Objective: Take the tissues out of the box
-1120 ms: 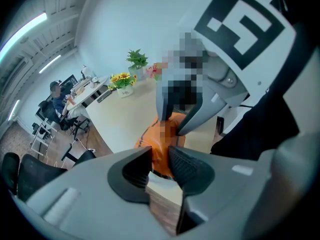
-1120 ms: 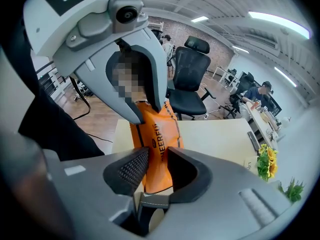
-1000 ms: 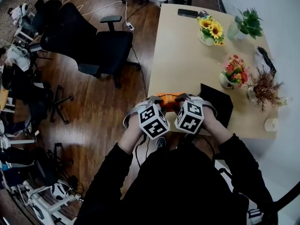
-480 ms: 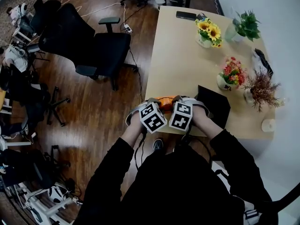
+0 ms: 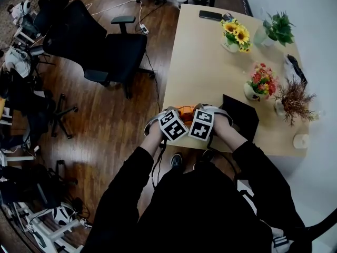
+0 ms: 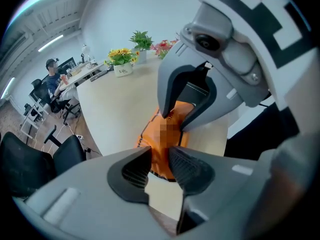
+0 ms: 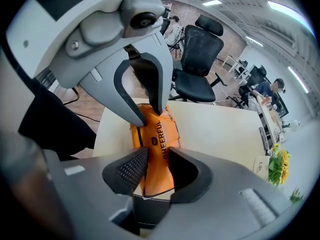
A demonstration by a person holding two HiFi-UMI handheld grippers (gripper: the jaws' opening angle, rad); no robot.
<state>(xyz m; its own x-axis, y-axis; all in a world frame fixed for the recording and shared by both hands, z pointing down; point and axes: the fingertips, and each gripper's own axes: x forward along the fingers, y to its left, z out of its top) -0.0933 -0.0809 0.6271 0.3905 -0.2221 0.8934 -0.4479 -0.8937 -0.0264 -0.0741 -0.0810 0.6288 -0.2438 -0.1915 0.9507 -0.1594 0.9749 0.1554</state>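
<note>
An orange tissue pack (image 5: 186,110) lies at the table's near edge. My two grippers face each other across it. The left gripper (image 5: 179,113) has the pack's near end (image 6: 161,146) pinched between its tips, with bare table showing below. In the right gripper view the orange pack (image 7: 157,134) fills the gap between my right gripper's (image 7: 159,166) pads, and the left gripper's fingers (image 7: 150,91) nip its far end. The right jaws are opening, with the pack between them and touching both pads. In the head view the marker cubes hide most of the pack.
A black flat box (image 5: 241,116) lies right of the pack. Farther back on the wooden table (image 5: 210,57) stand sunflowers (image 5: 235,35), pink flowers (image 5: 260,80), dried twigs (image 5: 294,96), a green plant (image 5: 276,26) and a phone (image 5: 210,15). A black office chair (image 5: 105,46) stands left.
Both grippers have drawn closer together over the orange pack, and the marker cubes now nearly touch. The pack has stayed at the table edge.
</note>
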